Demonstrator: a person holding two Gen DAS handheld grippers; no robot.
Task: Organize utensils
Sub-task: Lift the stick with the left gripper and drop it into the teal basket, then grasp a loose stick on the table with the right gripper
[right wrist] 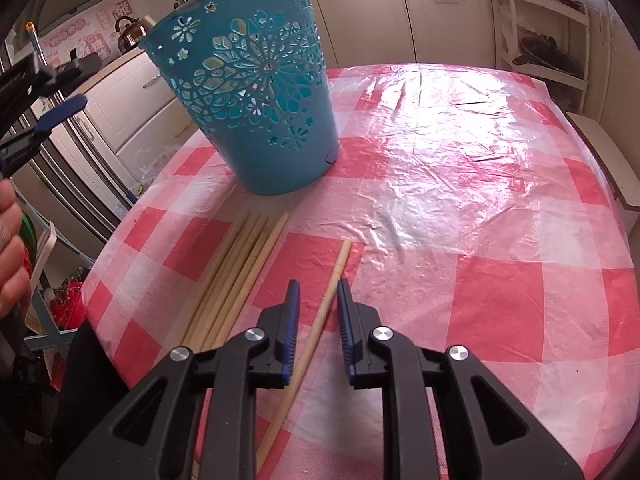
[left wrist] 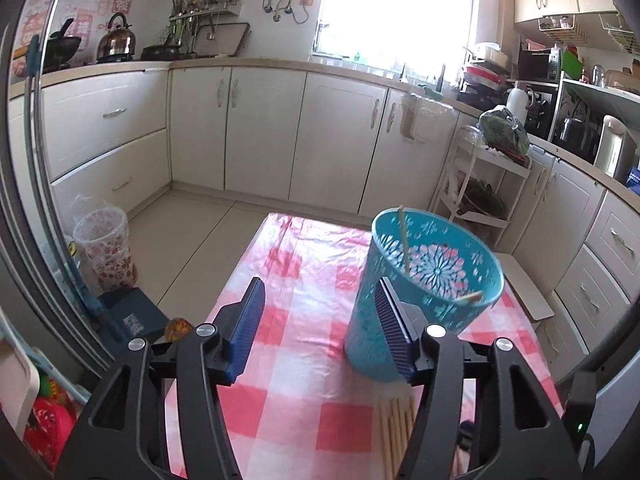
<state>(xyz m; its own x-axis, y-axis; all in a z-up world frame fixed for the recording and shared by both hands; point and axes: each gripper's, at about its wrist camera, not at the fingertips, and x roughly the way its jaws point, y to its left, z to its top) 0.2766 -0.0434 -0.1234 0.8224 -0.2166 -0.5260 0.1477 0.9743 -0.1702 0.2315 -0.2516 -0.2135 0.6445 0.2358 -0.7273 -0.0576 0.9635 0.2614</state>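
Partly done: two chopsticks stand in the blue basket; a bundle remains on the table; right gripper fingers spread astride a single chopstick; left gripper fingers spread, empty.

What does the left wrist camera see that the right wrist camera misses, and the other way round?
Only the left wrist view looks down into the blue basket, showing two chopsticks already inside.

Only the right wrist view shows the single chopstick lying between the open right gripper fingers, and the whole bundle of chopsticks beside it.

Both show the basket and the checkered tablecloth. The left gripper is open and empty.
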